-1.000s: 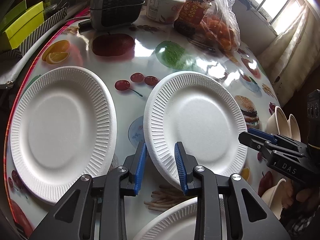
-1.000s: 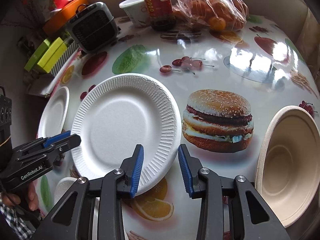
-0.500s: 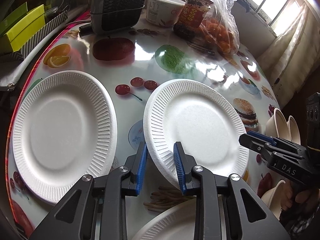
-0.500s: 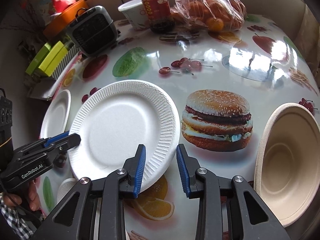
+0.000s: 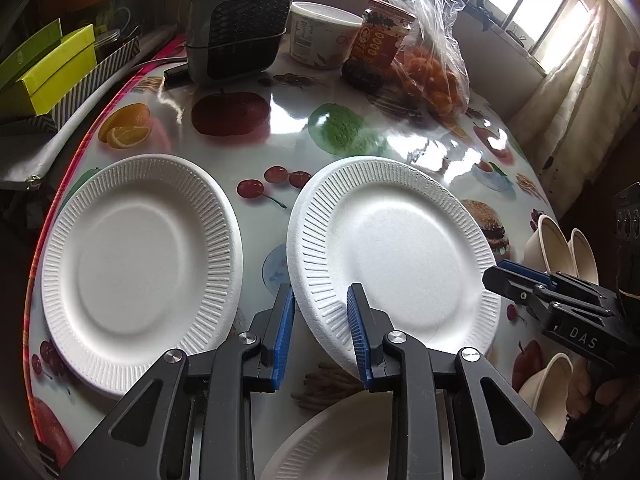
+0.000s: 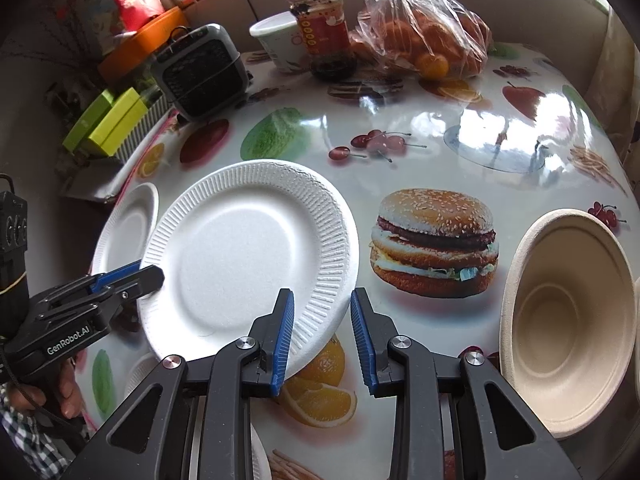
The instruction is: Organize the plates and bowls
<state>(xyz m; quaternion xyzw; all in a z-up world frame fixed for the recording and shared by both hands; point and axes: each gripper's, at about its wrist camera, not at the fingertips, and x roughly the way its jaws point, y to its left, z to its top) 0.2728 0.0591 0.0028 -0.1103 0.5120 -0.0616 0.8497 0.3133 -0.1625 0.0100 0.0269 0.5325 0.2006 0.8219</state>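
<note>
White plate rim between left tool, contact unclear

A small grey heater stands at 12 o'clock. At 1 o'clock: a white tub, a red-labelled jar, a bag of oranges.

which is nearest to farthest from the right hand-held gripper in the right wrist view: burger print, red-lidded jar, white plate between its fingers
From the right hand-held gripper:
1. White plate, its near rim between the fingers, left of centre.
2. Burger print, on the tablecloth, ahead and to the right.
3. Red-lidded jar, at the table's far edge, beside the bag of oranges.
</note>
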